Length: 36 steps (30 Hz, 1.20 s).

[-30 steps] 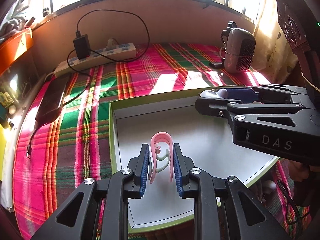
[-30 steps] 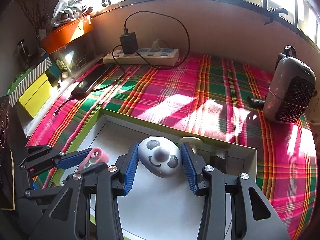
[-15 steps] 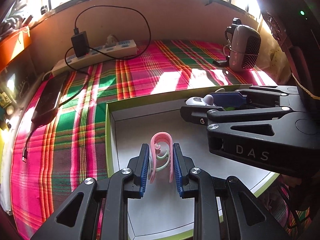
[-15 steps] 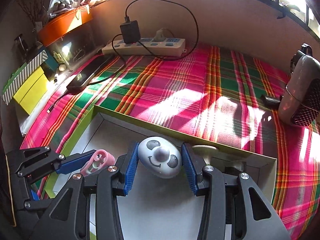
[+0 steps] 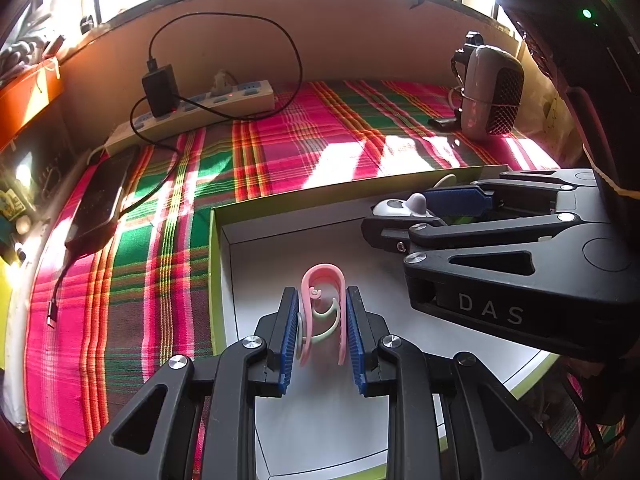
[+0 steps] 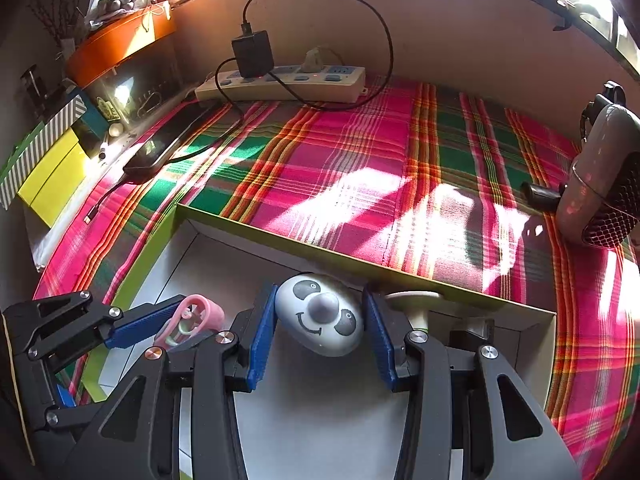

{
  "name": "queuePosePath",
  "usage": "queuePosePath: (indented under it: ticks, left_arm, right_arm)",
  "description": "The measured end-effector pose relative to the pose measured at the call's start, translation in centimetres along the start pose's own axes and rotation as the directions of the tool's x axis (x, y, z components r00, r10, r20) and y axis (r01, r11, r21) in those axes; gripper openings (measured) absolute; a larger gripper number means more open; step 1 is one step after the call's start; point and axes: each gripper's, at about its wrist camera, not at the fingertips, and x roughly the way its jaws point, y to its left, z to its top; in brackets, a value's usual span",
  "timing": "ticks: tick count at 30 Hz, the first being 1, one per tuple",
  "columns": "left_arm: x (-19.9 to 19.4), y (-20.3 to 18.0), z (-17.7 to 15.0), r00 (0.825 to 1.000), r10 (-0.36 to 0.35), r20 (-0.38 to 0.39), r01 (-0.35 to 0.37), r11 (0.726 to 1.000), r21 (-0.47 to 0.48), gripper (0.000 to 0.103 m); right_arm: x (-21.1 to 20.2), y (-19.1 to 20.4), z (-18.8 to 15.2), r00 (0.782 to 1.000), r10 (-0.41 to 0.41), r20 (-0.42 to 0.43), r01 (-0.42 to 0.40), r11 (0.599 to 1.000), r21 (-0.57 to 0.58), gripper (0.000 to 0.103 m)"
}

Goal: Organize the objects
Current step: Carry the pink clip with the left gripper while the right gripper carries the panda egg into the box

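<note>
The left claw (image 5: 322,330) is clamping a pink clip (image 5: 323,300) over the white floor of the green-rimmed box (image 5: 214,264), while the right claw (image 6: 320,330) is squeezing a panda-faced egg toy (image 6: 320,320) near the box's far wall. The rounded toy is sitting between flat pads, so it is risking a sideways squirt and roll on release. With both claws crowding one box, they are also risking a knock together.

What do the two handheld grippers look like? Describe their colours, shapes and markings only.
Both are matte black plastic. The left gripper and right gripper each have two angular fingers with triangular cut-outs, silver screw heads and ribbed blue pads. The right one's side carries white letters "DAS".
</note>
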Motion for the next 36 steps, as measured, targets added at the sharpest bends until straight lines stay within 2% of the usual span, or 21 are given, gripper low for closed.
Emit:
queuePosePath:
  ticks: [28,36]
  left_arm:
    - [-0.01,-0.05,-0.03,1.0,0.001,-0.002,-0.001,1.0,0.0,0.022]
    - [-0.34,0.2,-0.23,1.0,0.008,0.003,-0.008,1.0,-0.007,0.027]
  right_arm:
    - [-0.11,-0.08,-0.25,1.0,-0.005,0.003,0.005,1.0,0.021,0.045]
    - [-0.82,-0.32,-0.46,1.0,0.005,0.021,-0.006,0.999,0.042,0.045]
